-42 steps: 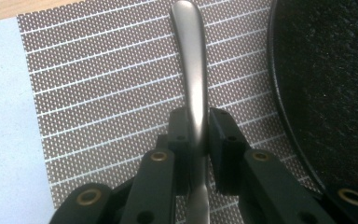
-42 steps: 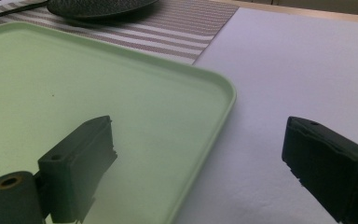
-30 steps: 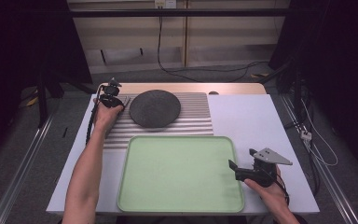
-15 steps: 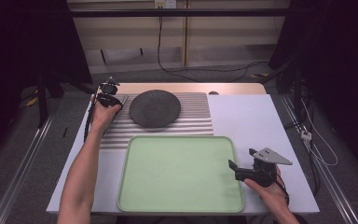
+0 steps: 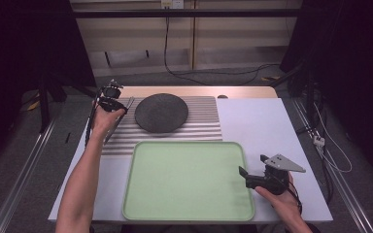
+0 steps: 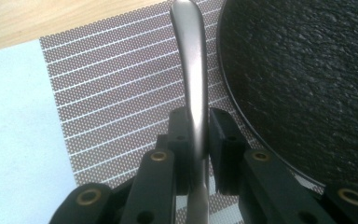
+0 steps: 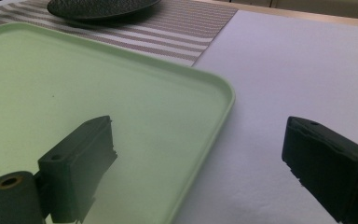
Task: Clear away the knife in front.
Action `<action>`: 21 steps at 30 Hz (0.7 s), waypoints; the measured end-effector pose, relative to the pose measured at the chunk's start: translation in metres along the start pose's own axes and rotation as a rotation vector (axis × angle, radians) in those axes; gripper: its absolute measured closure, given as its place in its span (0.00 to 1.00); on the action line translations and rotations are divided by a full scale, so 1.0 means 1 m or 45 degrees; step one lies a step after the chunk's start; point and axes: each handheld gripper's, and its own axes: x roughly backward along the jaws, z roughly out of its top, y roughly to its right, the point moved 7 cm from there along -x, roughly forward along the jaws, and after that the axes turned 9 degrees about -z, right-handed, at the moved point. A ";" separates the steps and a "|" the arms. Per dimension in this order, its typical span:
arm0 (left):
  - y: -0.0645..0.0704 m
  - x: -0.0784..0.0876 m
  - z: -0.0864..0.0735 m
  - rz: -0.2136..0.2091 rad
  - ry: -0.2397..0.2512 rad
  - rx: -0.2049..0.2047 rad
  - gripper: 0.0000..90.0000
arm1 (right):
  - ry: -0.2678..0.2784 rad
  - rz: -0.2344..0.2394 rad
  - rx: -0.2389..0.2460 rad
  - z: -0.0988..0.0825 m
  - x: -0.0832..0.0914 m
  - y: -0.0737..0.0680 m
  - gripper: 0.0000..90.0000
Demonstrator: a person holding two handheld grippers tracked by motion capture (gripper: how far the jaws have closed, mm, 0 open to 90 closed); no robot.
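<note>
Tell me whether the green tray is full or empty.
Empty: the tray shows bare green all over in the high view, and the right gripper, open, straddles its edge holding nothing.

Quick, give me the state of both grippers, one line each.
Left gripper: closed on the handle of a metal utensil beside the black plate.
Right gripper: open, holding nothing, jaws astride the green tray's rim.

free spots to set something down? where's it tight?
Free: the green tray, bare inside its rim; the white table surface right of the striped mat, above the right hand-held gripper. Tight: the mat's left end, where the left hand-held gripper clamps a metal utensil beside the black plate.
</note>
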 end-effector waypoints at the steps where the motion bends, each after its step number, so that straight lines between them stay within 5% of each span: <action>1: 0.000 0.000 0.000 0.000 0.000 0.000 0.89 | 0.000 0.000 0.000 0.000 0.000 0.000 0.11; 12: 0.006 0.030 0.004 0.025 0.035 -0.058 0.89 | 0.002 -0.014 -0.005 -0.001 0.003 0.002 0.11; 21: 0.017 0.036 -0.002 0.021 0.053 -0.091 0.89 | -0.002 -0.016 -0.001 -0.001 0.003 0.002 0.11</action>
